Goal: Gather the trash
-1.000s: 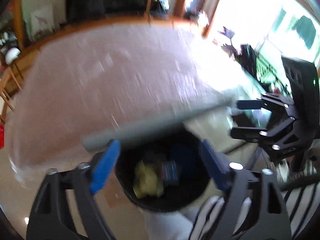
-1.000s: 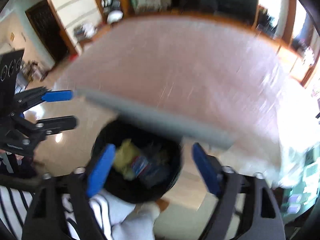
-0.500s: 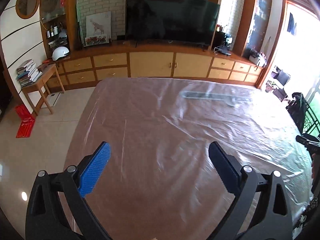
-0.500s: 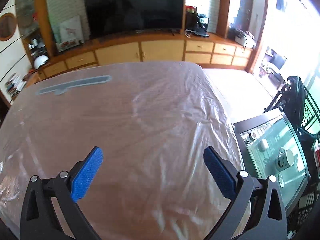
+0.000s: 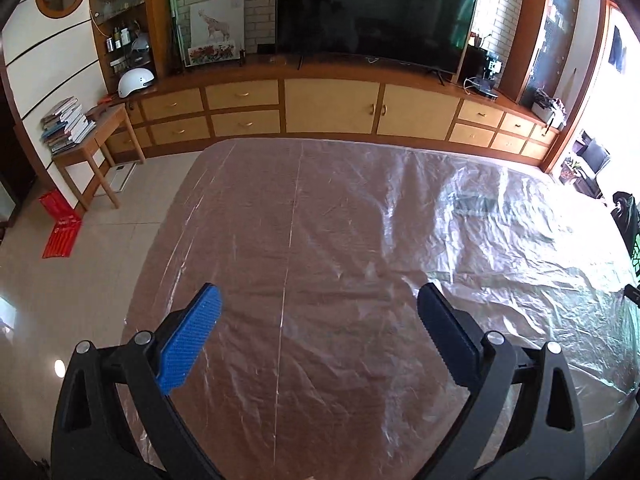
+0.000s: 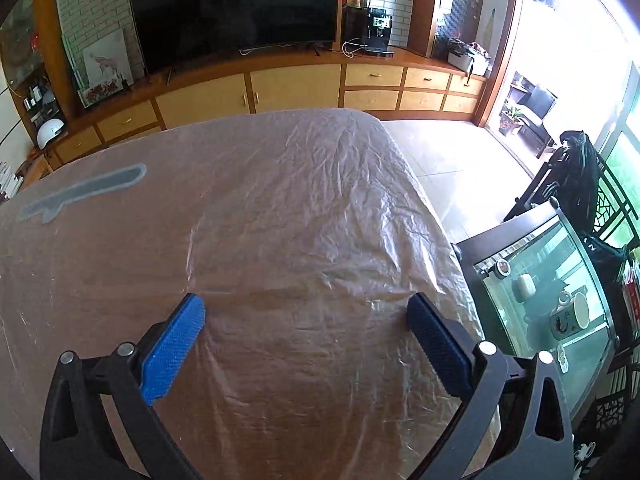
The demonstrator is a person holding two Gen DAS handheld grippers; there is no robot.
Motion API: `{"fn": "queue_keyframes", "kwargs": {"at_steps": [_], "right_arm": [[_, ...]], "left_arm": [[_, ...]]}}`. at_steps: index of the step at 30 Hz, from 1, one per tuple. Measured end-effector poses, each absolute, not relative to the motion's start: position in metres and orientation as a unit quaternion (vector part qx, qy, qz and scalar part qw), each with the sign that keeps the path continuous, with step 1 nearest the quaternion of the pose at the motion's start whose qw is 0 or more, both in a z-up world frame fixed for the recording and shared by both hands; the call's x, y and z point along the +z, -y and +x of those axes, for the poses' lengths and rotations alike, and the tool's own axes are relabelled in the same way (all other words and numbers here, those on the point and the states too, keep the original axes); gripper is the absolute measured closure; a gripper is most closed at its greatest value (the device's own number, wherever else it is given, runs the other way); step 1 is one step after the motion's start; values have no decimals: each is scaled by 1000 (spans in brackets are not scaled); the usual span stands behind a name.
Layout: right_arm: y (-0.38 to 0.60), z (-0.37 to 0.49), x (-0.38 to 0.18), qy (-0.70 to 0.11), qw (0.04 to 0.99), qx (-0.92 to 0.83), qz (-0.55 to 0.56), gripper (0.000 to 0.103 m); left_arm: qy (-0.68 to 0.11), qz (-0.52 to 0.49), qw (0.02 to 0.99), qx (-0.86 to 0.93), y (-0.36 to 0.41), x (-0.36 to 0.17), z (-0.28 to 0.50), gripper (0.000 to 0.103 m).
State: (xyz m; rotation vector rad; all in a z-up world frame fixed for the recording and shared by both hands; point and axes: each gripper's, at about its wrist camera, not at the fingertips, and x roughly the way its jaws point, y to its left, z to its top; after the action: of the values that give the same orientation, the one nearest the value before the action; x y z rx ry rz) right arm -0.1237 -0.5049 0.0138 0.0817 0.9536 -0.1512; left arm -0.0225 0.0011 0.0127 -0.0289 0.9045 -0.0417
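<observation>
Far left in the left wrist view: tiled floor [image 5: 80,272], a small side table [image 5: 100,124] with stacked books [image 5: 66,124]. Then the left gripper [image 5: 320,292], jaws spread wide after just opening a little further, nothing between the pads, hovering over a crinkled plastic sheet [image 5: 340,220] that covers the big table. No trash to be seen anywhere on that sheet. Further right, in the right wrist view, a flat grey shape [image 6: 84,194] on or under the film, cannot tell which, nor whether it counts as trash. Then the right gripper [image 6: 306,300], likewise gaping and empty, also just widened, near the sheet's right edge; beyond it a glass cabinet [image 6: 560,300]. Judging from the task: probably light, crushable scraps, best pinched across the middle. Slick film underneath, so likely to slide or bunch under a sideways push.
</observation>
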Motion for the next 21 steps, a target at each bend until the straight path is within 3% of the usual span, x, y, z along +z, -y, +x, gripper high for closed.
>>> {"fn": "queue_keyframes", "kwargs": {"at_steps": [21], "right_arm": [[505, -123, 14, -459, 885, -73, 39, 4]], "left_arm": [[-462, -2, 887, -5, -7, -3, -6, 1]]}}
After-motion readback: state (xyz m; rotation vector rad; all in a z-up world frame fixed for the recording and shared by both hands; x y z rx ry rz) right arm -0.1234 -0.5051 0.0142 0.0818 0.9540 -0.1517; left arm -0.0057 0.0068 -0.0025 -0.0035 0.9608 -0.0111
